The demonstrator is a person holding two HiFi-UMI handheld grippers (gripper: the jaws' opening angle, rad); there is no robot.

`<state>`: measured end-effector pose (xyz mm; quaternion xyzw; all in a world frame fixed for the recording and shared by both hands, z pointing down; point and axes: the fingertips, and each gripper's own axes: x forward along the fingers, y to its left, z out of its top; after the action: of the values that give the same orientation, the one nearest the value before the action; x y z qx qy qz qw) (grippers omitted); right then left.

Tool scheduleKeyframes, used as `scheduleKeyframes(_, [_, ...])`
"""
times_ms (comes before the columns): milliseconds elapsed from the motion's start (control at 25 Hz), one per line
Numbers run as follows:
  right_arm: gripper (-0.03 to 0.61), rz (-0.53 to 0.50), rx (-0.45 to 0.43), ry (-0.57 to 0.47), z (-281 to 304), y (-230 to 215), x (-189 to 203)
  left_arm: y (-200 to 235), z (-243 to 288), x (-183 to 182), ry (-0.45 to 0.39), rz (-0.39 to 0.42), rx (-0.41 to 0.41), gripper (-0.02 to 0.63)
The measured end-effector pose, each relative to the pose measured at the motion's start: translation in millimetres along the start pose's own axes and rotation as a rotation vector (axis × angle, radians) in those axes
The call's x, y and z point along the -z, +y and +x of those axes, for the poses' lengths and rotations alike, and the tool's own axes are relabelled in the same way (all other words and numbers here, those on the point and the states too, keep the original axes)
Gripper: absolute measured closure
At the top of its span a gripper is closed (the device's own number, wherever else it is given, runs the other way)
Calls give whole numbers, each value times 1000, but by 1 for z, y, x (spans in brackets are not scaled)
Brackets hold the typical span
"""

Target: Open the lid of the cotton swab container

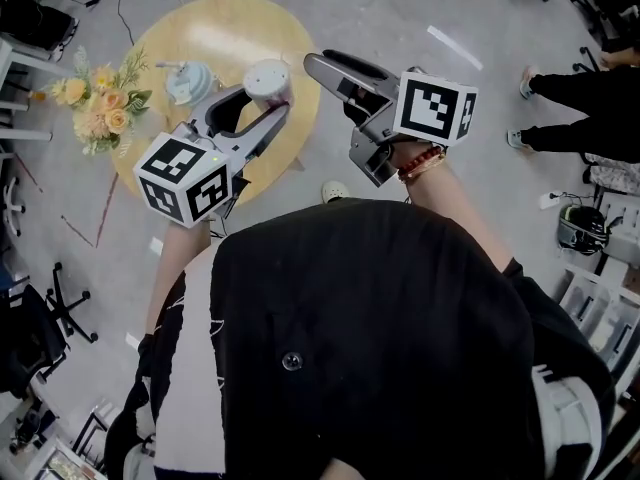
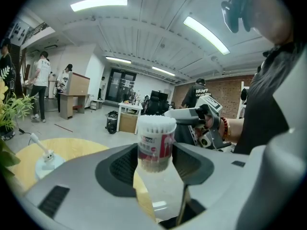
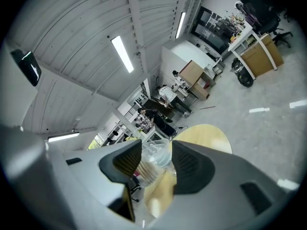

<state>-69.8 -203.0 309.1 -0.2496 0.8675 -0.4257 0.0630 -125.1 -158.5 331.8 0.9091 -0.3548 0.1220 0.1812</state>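
Observation:
The cotton swab container (image 1: 267, 76) is a clear tub with a red-and-white label (image 2: 156, 137), held upright above the round wooden table (image 1: 230, 28). My left gripper (image 1: 262, 96) is shut on its body, both pads pressing its sides (image 2: 154, 153). White swab tips show at its top. My right gripper (image 1: 318, 66) hovers just right of the container, pointing at it (image 2: 176, 114). In the right gripper view a clear plastic lid (image 3: 158, 151) sits between the pads of my right gripper (image 3: 156, 161), which is shut on it. The swab container (image 3: 143, 172) lies just beyond.
A bouquet of yellow and peach flowers (image 1: 100, 98) stands at the table's left edge. A pale blue dish with a small brush (image 1: 188, 80) sits on the table behind the container. A person's legs (image 1: 585, 93) are at the right, and office chairs (image 1: 60, 308) at the left.

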Motion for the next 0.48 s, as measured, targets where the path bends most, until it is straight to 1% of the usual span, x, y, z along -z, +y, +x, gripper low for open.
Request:
scheduleKeyframes(120, [408, -15, -7, -5, 0, 2, -2, 0, 2, -1, -1, 6, 9, 377])
scheduleKeyframes(320, [408, -26, -3, -23, 0, 5, -5, 2, 2, -2, -4, 12, 23, 377])
scheduleKeyframes(480, [408, -20, -1, -33, -3, 6, -5, 3, 2, 4, 4, -6, 38, 377])
